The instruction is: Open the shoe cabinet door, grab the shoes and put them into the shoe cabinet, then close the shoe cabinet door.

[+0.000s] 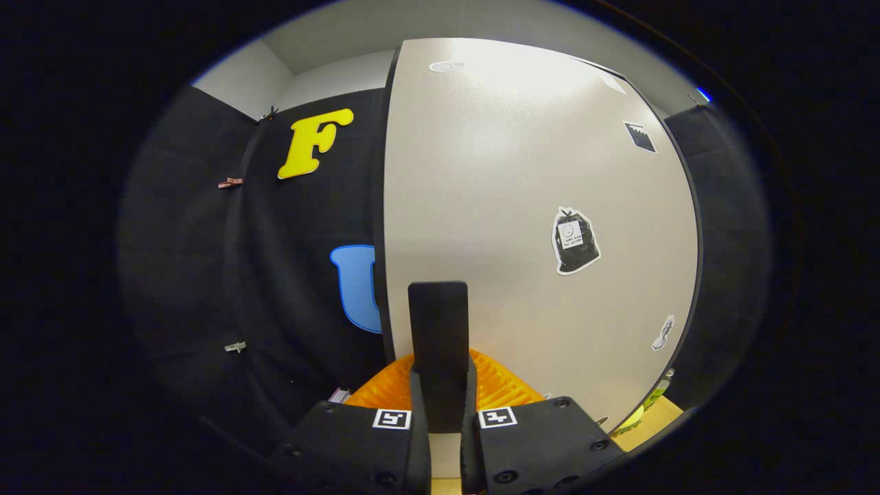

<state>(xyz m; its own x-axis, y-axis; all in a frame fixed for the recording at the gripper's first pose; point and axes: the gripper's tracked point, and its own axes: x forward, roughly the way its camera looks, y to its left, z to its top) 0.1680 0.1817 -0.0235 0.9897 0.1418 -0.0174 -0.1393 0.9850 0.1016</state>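
- One black strap-like part of a shoe (438,344) is pinched between the gripper (445,405) fingers, an orange ribbed piece just behind it.
- The shoe cabinet door (522,206) is seen right ahead, face-on.
- Stowing and closing are judged outstanding.

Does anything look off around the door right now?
Nothing looks damaged or spilled. The gripper is shut on the black handle of the pale cabinet door. The door bears a few stickers, the largest a bag-shaped one; they seem put there on purpose. An orange ribbed thing sits just behind the fingers.
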